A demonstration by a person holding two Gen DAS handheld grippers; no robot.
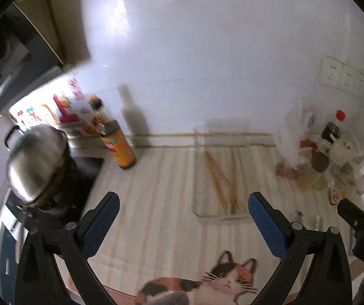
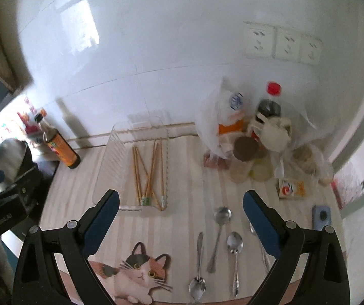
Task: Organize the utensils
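Several chopsticks (image 2: 147,172) already lie inside the clear plastic tray (image 2: 110,152) at the back of the striped, cat-printed counter mat (image 2: 187,185), suggesting the sorting is roughly half done. Four metal spoons (image 2: 217,231) lie loose on the mat just right of the tray, one partly hidden behind a finger. Both the left gripper (image 1: 183,211) and right gripper (image 2: 180,208) hover above the mat, jaws spread wide, holding nothing.

Wooden chopsticks (image 2: 148,175) lie crisscrossed inside the clear tray (image 2: 121,152) at frame centre, while metal spoons (image 2: 218,233) lie loose on the bench (image 2: 187,190) lower right.
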